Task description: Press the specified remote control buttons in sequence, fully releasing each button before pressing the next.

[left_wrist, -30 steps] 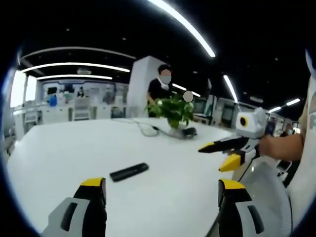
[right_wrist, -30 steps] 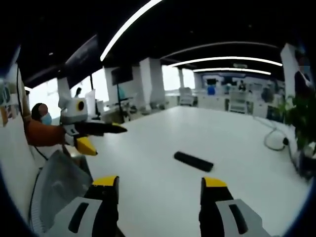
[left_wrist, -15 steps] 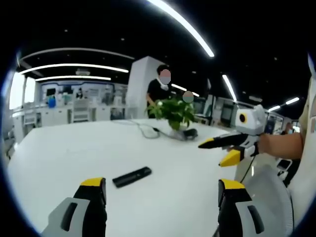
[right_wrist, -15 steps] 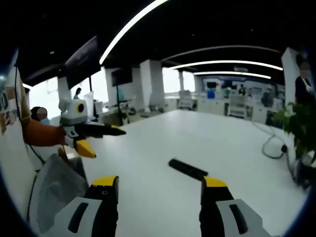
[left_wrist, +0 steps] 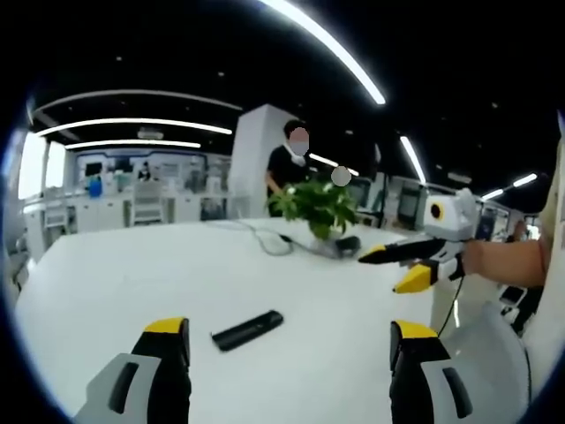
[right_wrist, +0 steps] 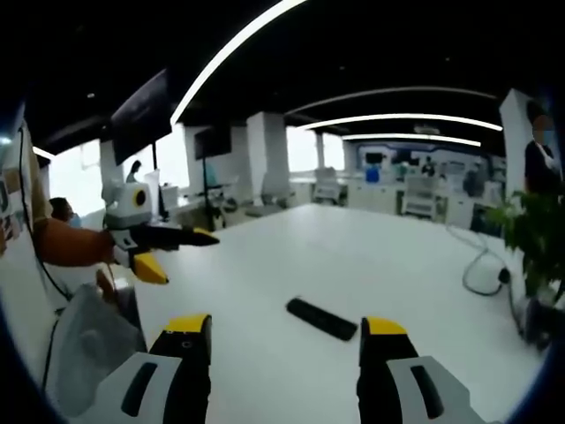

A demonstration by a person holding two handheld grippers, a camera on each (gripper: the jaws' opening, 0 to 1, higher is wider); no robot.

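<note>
A black remote control lies flat on the white table, a little ahead of my left gripper, which stands open above the near edge with nothing between its yellow-tipped jaws. The right gripper comes in from the right in the left gripper view, held in the air beside the table, its jaws apart. In the right gripper view the remote control lies just ahead of my open right gripper. The left gripper shows at the left there, open and held by a hand.
A potted green plant and a looped cable sit at the table's far side. A person stands behind the plant. A grey chair back is near the table edge. The table stretches wide around the remote.
Both views have shifted a little: the remote now sits lower and closer to the jaws in each. It has not moved on the table. Both grippers stay open.
</note>
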